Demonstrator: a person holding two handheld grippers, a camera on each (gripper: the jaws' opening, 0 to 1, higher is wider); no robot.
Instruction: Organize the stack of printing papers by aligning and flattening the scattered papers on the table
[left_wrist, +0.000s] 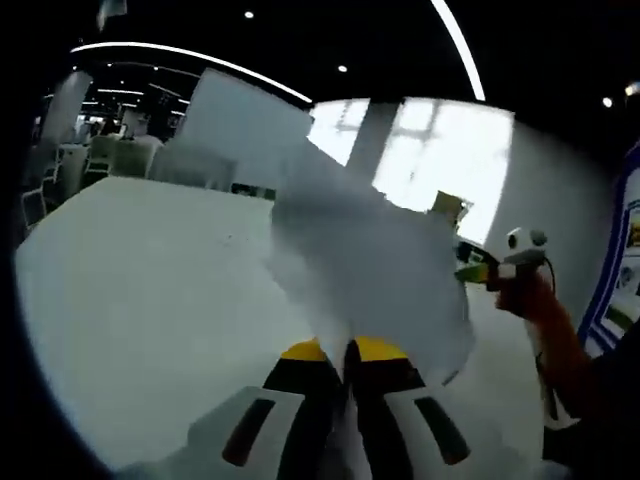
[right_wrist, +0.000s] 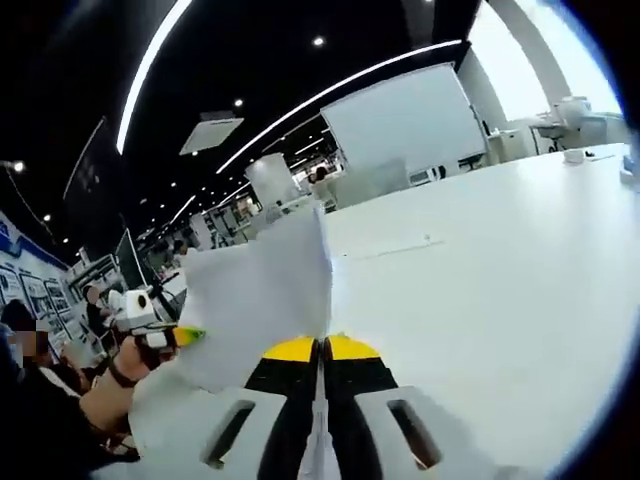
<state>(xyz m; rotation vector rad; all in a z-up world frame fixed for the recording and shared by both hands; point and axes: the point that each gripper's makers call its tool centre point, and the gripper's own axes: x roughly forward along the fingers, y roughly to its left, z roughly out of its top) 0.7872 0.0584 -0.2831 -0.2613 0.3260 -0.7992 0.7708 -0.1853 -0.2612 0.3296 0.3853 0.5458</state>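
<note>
Dark ceiling with light strips (right_wrist: 330, 95) over white worktop (right_wrist: 500, 270); both hand-held grippers (left_wrist: 345, 345) (right_wrist: 322, 342) clamp, seemingly, lifted blurred papers (left_wrist: 370, 270).

Place: open-plan office or lab hall
Evidence: black ceiling with strip lights (right_wrist: 150, 70), white tables (right_wrist: 500, 260), whiteboard (right_wrist: 405, 125), chairs (left_wrist: 100, 155)

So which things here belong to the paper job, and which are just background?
Job:
- paper stack, held up off the table
- left gripper, shut on it
- right gripper, shut on it
- white table

Background:
- whiteboard
- chairs
- windows
</note>
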